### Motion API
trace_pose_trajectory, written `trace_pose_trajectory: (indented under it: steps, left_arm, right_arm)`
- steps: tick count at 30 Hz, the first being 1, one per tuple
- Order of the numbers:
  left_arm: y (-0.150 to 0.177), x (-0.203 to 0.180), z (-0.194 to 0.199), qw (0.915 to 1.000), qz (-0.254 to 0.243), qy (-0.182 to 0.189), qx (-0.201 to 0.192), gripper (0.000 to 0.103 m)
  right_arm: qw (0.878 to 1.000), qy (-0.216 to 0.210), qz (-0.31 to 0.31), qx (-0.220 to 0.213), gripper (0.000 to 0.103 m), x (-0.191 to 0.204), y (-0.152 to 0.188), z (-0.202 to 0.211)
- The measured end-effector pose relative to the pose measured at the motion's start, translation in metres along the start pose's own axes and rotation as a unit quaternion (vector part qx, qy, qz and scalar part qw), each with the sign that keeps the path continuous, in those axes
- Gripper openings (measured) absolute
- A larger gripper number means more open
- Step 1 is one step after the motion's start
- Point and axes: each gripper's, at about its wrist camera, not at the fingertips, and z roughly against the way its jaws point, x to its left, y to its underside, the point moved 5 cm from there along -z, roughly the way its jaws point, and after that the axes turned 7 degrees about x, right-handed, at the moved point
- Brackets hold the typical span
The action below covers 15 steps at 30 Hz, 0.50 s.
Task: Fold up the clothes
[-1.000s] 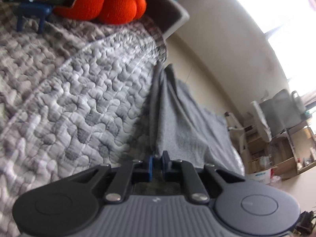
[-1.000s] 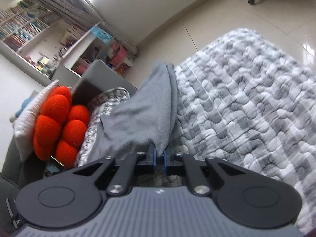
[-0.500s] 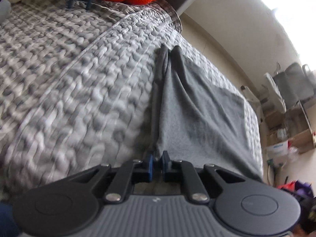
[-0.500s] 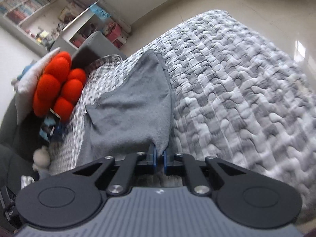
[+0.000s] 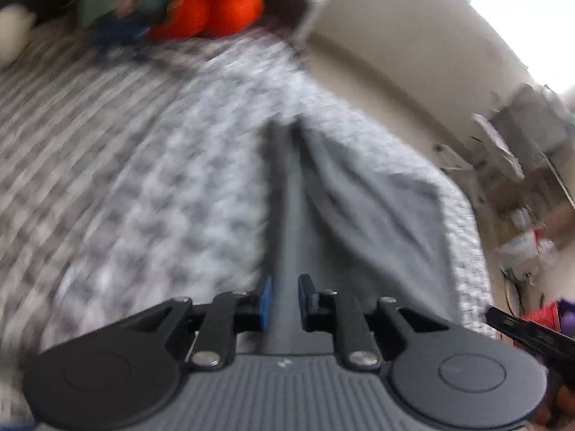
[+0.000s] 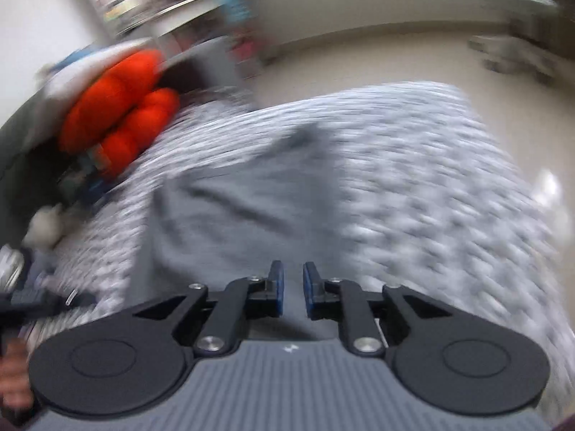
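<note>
From the left gripper's side, the far left is all grey-and-white quilted bedspread (image 5: 125, 186), smeared by motion blur. At the head of the bed sits an orange plush cushion (image 5: 215, 7), with a blurred blue object just in front of it that I cannot make out. Right of the middle, the grey garment (image 5: 370, 215) lies on the bedspread, running away in a long narrowing strip with a darker fold along its left edge. Beyond the bed's right edge are a pale wall and cluttered shelving (image 5: 521, 151).

The left gripper (image 5: 285, 300) has its jaws opening, a narrow gap between the blue pads, and the garment's near edge lies in that gap with no clear pressing on it.

From the right gripper's side, the same orange cushion (image 6: 118, 107) is at the upper left, a bookshelf (image 6: 172, 7) behind it, the garment (image 6: 244, 208) spread left of centre, bedspread (image 6: 431, 186) to the right, then pale floor (image 6: 359, 57).

The right gripper (image 6: 291, 289) is also opening, slightly parted, with grey cloth seen through the gap.

A second ago both pairs of pads were pinched tight on the garment's edge; now both have let go a little. The views have rolled, and the garment lies flatter and broader on the bed than before.
</note>
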Motion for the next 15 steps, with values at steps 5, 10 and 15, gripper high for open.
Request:
trace_pose_trajectory:
  steps: [5,10,15]
  left_arm:
    - [-0.029,-0.050,-0.044,0.9970,-0.065,0.037,0.020,0.025]
    - [-0.022,-0.058,-0.092,0.9938,-0.085,0.038,0.061,0.024]
    - [-0.018,-0.048,-0.096,0.9932,-0.093,0.048,0.051,0.023]
  right_arm:
    - [0.993,-0.080,0.076,0.052,0.018,0.035,-0.030,-0.053]
    - [0.979,-0.082,0.167,0.086,0.018,0.043,-0.016,-0.078]
    - [0.975,-0.086,0.198,0.045,0.018,0.037,-0.005,-0.050]
